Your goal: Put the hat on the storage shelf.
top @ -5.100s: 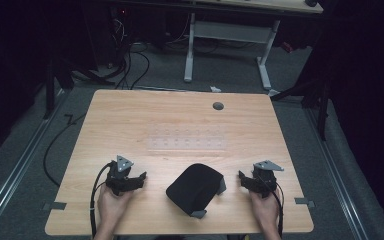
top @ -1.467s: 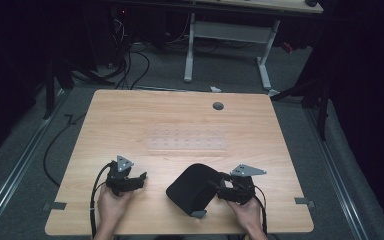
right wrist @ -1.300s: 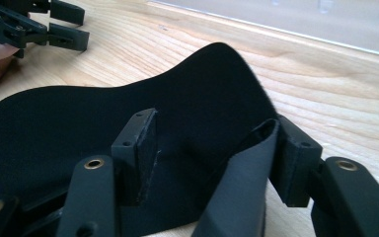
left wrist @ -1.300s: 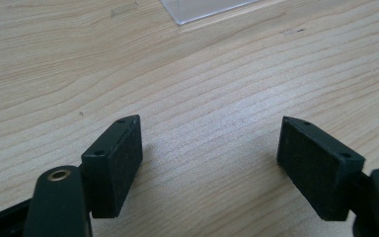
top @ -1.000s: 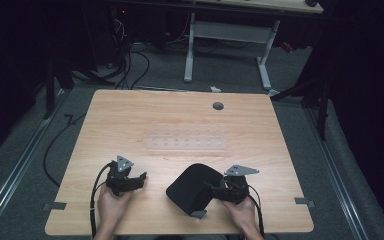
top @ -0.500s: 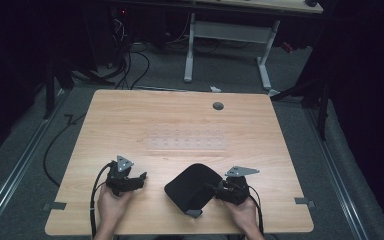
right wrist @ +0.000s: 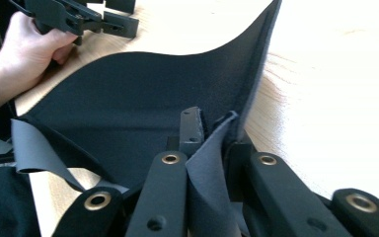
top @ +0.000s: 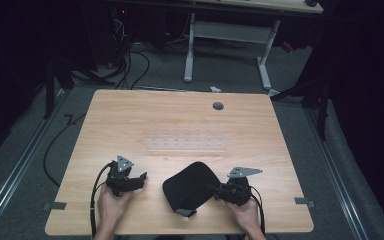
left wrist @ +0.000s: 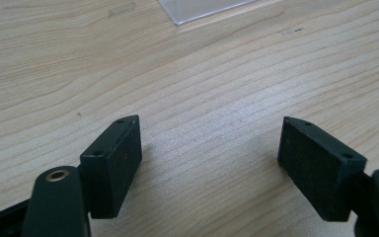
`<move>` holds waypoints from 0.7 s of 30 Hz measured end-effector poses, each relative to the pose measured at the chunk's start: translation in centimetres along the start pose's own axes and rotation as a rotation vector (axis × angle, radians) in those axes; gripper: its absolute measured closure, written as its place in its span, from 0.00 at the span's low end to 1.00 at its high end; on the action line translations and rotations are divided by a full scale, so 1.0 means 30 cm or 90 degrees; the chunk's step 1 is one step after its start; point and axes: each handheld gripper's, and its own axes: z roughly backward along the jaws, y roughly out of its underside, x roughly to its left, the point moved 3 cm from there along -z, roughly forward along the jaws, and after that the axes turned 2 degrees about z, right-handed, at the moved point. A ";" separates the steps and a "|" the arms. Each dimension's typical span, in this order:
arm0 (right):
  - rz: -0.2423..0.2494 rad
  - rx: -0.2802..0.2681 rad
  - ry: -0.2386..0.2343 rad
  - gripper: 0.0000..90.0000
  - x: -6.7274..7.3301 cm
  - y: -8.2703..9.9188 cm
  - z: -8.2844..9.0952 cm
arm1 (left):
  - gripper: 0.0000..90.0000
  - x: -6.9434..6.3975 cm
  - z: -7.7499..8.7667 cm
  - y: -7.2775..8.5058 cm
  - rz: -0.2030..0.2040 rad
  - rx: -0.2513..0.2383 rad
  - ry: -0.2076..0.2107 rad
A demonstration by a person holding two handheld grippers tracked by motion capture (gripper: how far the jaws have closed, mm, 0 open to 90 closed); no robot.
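A black mouse pad (top: 189,187) is lying near the near edge of the wooden table (top: 180,120), between the two grippers, its right edge being lifted off the wood. The right gripper (top: 219,190) is being held by the right hand (top: 242,212) just to the right of the pad, with its jaws closed on that raised edge. In the right gripper view the pad (right wrist: 128,103) is being pinched between the two jaws of the right gripper (right wrist: 212,133), its grey underside curling up between them, while the rest of the sheet is stretching away toward the left hand (right wrist: 27,44).

The left gripper (top: 130,181) is being held by the left hand (top: 111,205) to the left of the pad, a little apart from it and resting low on the table. In the left gripper view its jaws are standing wide apart over bare wood (left wrist: 202,84), with nothing between the left gripper (left wrist: 209,148) pads.

A clear plastic sheet (top: 186,141) is lying flat at the table's middle, farther away than the pad. A round grommet (top: 218,106) is set near the far edge. A cable (top: 96,192) is trailing from the left gripper toward the near edge.
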 end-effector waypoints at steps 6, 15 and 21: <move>-0.003 -0.010 -0.007 0.94 0.007 -0.004 0.014 | 0.28 0.000 0.000 0.000 0.001 0.000 0.000; 0.009 -0.015 0.008 0.94 0.018 -0.029 0.039 | 0.27 -0.001 -0.001 0.000 0.000 0.000 0.000; -0.007 -0.025 0.007 0.94 0.015 -0.040 0.055 | 0.28 -0.002 -0.001 0.001 0.000 0.001 0.001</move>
